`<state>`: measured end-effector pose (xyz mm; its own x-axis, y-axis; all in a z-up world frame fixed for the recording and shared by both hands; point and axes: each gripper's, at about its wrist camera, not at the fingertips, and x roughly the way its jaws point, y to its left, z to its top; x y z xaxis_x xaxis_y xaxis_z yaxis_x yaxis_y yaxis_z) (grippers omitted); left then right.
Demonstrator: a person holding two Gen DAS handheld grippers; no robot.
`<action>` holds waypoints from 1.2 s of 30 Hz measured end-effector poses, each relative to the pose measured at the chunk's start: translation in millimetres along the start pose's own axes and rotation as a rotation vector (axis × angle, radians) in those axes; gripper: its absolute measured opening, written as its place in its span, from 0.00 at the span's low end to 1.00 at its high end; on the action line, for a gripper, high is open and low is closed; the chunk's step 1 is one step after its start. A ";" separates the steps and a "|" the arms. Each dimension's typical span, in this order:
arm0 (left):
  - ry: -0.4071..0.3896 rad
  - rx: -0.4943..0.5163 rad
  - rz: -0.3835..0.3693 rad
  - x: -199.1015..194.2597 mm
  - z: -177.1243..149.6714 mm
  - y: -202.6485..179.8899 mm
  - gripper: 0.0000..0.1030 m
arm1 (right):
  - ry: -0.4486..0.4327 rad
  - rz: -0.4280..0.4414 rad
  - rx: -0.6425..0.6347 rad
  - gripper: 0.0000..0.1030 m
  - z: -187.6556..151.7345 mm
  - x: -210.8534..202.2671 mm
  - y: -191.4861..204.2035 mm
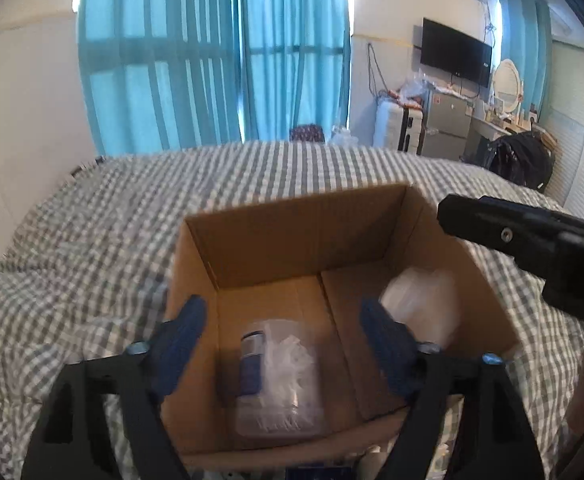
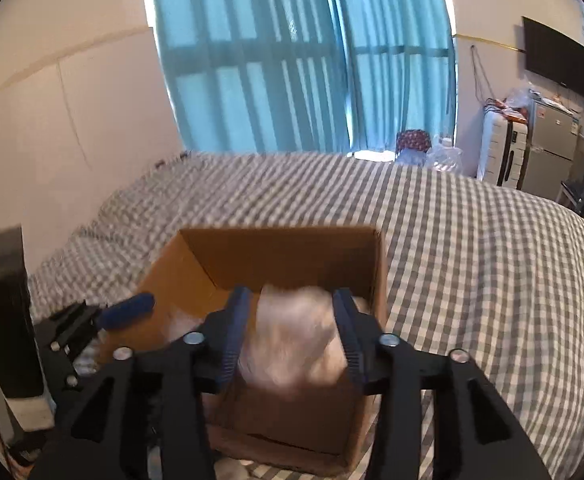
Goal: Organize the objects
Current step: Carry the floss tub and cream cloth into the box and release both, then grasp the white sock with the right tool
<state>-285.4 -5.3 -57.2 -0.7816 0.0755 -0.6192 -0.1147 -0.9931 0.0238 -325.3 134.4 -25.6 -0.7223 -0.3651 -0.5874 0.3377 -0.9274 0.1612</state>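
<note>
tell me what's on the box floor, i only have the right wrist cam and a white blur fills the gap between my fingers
Observer: The left wrist view shows a clear plastic packet with a blue-labelled item inside, lying on the left half of the cardboard box floor.
Operator: is the white thing in my grip
Observer: It seems not. The white bag rests in the box's right half, and the right gripper hangs above it.
Operator: where's the left gripper
Observer: The left gripper is open and empty, over the box's near side.
</note>
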 end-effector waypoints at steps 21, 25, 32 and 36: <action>-0.133 -0.007 0.091 -199.0 -47.1 8.4 1.00 | -0.137 -0.129 -0.142 0.80 -39.1 -234.0 64.4; -0.115 -0.026 0.098 -206.3 -85.9 9.0 1.00 | -0.094 -0.169 -0.166 0.80 -83.0 -230.2 76.0; -0.022 -0.073 0.172 -174.3 -144.7 19.7 1.00 | 0.047 -0.153 -0.154 0.80 -156.1 -181.4 85.8; 0.024 -0.064 0.201 -155.0 -164.0 25.1 1.00 | 0.142 -0.121 -0.153 0.80 -188.2 -144.8 89.7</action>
<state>-66.6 -56.6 -89.3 -0.7697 -0.1258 -0.6259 0.0817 -0.9917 0.0988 -76.8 119.5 -75.3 -0.6744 -0.2272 -0.7026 0.3498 -0.9363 -0.0330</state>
